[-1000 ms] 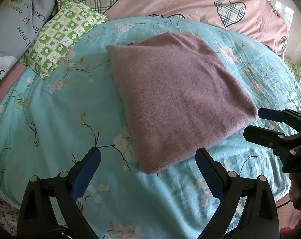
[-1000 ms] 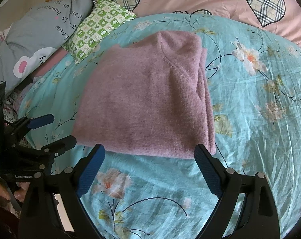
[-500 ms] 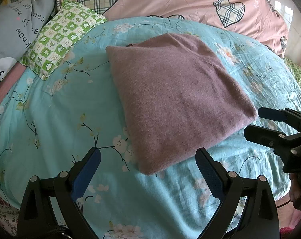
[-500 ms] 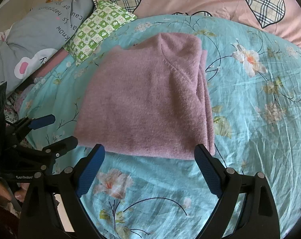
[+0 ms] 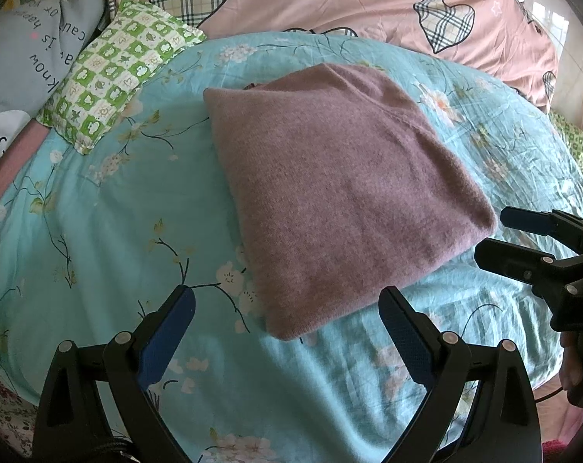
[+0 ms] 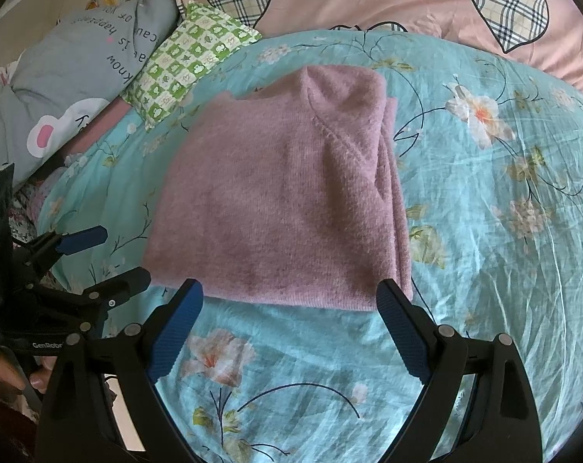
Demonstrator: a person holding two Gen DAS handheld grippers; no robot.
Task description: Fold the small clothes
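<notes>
A mauve knitted garment (image 5: 341, 193) lies folded into a thick rectangle on a turquoise flowered bedspread (image 5: 98, 208). In the right wrist view the same garment (image 6: 283, 204) shows a sleeve seam and stacked layers along its right edge. My left gripper (image 5: 287, 308) hovers open just short of the garment's near corner, holding nothing. My right gripper (image 6: 289, 303) is open too, its fingertips level with the garment's near edge and empty. Each gripper appears in the other's view, the right gripper (image 5: 523, 239) by the garment's right corner and the left gripper (image 6: 106, 254) by its left corner.
A green checked pillow (image 5: 117, 65) and a grey printed pillow (image 5: 32, 50) lie at the back left. A pink quilt with plaid hearts (image 5: 330, 4) runs along the back. Bare bedspread (image 6: 503, 212) stretches to the right. A hand (image 6: 25, 374) holds the left gripper.
Both grippers have held almost still. The garment sits very slightly lower in both views, and nothing was grasped or released.
</notes>
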